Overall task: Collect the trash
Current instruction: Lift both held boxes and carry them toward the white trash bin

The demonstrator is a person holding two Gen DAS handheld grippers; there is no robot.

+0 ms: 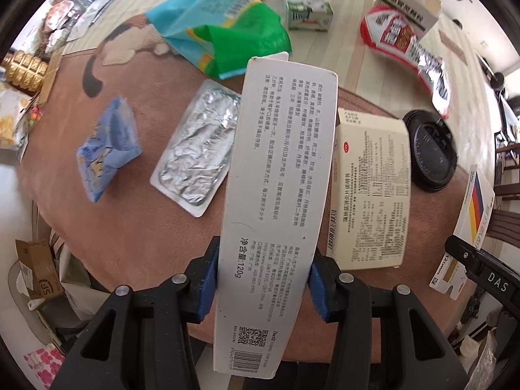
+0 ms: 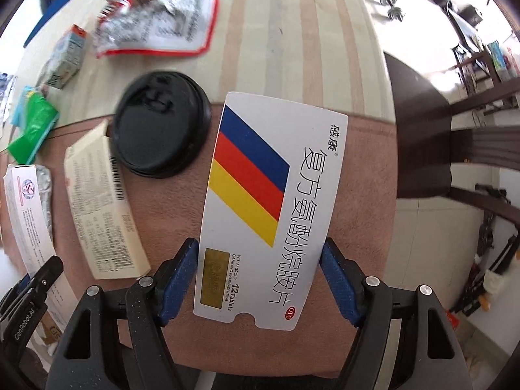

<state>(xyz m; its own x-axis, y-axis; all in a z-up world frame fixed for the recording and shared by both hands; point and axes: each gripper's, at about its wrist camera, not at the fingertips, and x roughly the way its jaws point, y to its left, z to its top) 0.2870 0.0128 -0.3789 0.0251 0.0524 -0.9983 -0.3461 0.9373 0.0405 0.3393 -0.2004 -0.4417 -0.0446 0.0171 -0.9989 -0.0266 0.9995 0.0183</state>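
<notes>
1. Left gripper (image 1: 260, 279) clamps one long, flat white carton (image 1: 279, 201) above the brown mat (image 1: 136, 227); one crinkled foil tray (image 1: 198, 146) lies left of the carton.
2. Right gripper (image 2: 260, 276) pinches one striped pill box (image 2: 269, 208) between blue pads; one round black lid (image 2: 161, 123) and one cream box (image 2: 100, 208) lie left of it.

Your left gripper (image 1: 261, 279): long carton (image 1: 279, 195) between pads | foil blister pack (image 1: 198, 146) left of it, medicine box (image 1: 370, 191) right | cup lid (image 1: 429, 152) beyond that box
</notes>
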